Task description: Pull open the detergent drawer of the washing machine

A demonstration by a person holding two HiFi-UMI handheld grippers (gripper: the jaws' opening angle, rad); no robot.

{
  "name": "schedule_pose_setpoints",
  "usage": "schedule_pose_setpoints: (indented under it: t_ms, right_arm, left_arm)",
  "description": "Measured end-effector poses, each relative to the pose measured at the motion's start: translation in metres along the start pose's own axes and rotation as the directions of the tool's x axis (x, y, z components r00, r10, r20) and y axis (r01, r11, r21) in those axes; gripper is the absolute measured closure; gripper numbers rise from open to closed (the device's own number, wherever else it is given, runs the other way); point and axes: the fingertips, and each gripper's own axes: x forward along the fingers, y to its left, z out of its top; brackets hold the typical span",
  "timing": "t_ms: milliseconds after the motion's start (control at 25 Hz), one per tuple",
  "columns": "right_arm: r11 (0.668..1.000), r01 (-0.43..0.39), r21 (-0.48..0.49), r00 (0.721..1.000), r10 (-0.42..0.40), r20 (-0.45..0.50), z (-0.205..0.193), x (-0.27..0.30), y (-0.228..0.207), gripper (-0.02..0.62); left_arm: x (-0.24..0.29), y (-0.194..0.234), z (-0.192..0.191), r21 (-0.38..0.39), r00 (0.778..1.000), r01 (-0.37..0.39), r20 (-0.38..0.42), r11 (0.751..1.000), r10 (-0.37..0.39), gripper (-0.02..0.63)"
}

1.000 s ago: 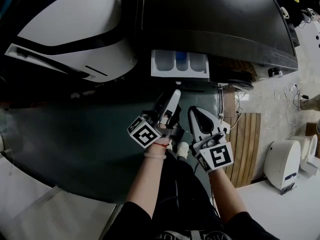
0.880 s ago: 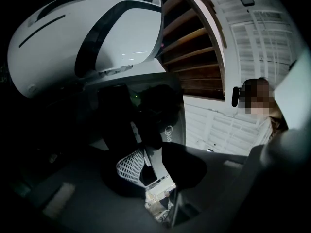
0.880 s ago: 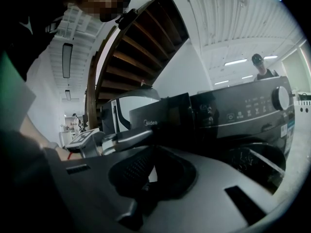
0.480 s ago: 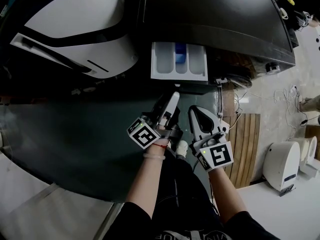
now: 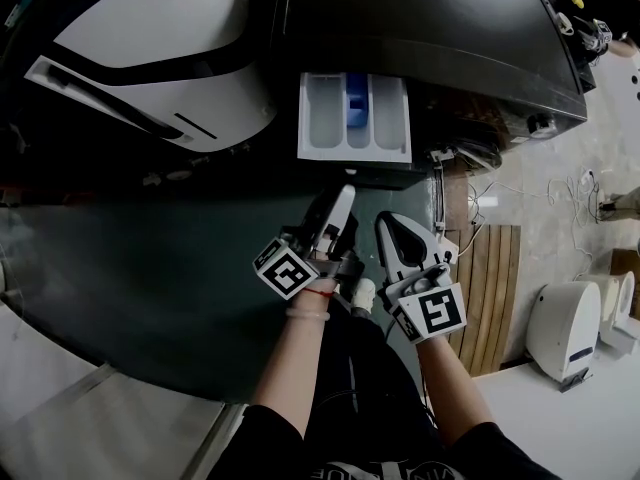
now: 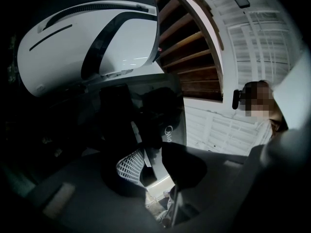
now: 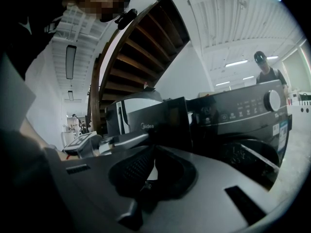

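Observation:
The white detergent drawer [image 5: 352,118], with a blue insert, stands pulled out of the dark washing machine [image 5: 430,28]. My left gripper [image 5: 345,193] reaches the drawer's dark front panel [image 6: 146,106], which carries a logo. Its jaws stand wide around that panel's lower edge [image 6: 153,159]. The right gripper view shows the same panel [image 7: 163,120] with the left gripper against its left side. My right gripper [image 5: 392,223] hovers just right of the left one, below the drawer. Its pads meet with nothing between them [image 7: 151,152].
A big white appliance [image 5: 150,48] stands left of the washer. A wooden slatted mat [image 5: 490,278], a small white device [image 5: 565,323] and loose cables lie to the right. A wooden staircase [image 7: 141,47] rises behind, and a person [image 7: 267,69] stands beyond the washer.
The drawer now sticks further out of the machine. Both grippers have drawn back from the washer, and the drawer front has stayed at the left gripper's tips.

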Motion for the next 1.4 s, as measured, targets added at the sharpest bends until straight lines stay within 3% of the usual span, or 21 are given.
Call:
schedule_pose_setpoints:
  t_ms: [1400]
  right_arm:
    - [0.999, -0.036, 0.000, 0.999, 0.036, 0.006, -0.009, -0.010, 0.009, 0.581]
  left_arm:
    - [-0.015, -0.008, -0.008, 0.017, 1.000, -0.007, -0.012, 1.000, 0.007, 0.494]
